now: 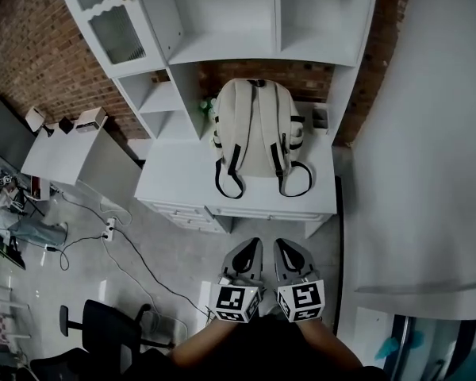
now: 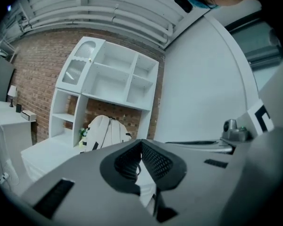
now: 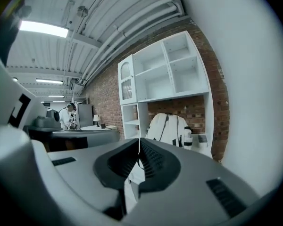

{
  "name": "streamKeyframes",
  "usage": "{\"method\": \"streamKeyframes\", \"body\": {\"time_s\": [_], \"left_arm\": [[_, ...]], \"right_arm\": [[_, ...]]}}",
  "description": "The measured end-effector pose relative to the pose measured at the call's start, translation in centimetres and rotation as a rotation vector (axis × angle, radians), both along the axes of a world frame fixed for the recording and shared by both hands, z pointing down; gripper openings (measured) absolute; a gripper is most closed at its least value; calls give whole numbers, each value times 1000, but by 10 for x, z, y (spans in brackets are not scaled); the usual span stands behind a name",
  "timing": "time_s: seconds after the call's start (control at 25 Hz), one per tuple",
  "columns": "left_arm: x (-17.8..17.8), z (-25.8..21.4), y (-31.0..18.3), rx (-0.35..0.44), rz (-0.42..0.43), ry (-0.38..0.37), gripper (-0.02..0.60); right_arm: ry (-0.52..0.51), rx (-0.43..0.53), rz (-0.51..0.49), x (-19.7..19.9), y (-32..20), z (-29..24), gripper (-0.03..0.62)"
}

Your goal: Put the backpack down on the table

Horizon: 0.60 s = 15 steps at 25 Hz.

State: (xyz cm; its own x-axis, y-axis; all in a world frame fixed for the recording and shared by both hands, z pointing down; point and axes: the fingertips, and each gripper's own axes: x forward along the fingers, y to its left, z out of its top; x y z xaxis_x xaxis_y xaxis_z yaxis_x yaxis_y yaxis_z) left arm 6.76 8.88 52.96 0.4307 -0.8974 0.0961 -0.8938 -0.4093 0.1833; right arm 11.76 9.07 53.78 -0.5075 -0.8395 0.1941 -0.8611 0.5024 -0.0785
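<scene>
Backpack [image 1: 258, 129] upright at the back of the table [image 1: 174, 181], straps facing out, lower strap loops lying on the tabletop. Shelf unit [image 1: 222, 22] rises behind the table. Left gripper [image 1: 252, 246] and right gripper [image 1: 282, 246] side by side off the table's front edge, well apart from the backpack. Both have jaws pressed together, nothing between.

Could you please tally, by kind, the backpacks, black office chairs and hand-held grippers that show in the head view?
Backpack: 1
Black office chair: 1
Hand-held grippers: 2 (left hand-held gripper, right hand-held gripper)
Total: 4
</scene>
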Motion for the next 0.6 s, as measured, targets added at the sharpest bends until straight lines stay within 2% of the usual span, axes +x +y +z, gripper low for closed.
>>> {"method": "streamKeyframes", "body": {"time_s": [0.28,0.44,0.6], "left_arm": [[8,11,48,15,-58,-44,17],[14,14,59,43,-36,-79,17],[26,19,61,49,-17,-89,17]], "right_arm": [[27,7,-4,4,44,12,21],[13,19,11,5,60,15,21],[8,26,52,22,63,17,21]]}}
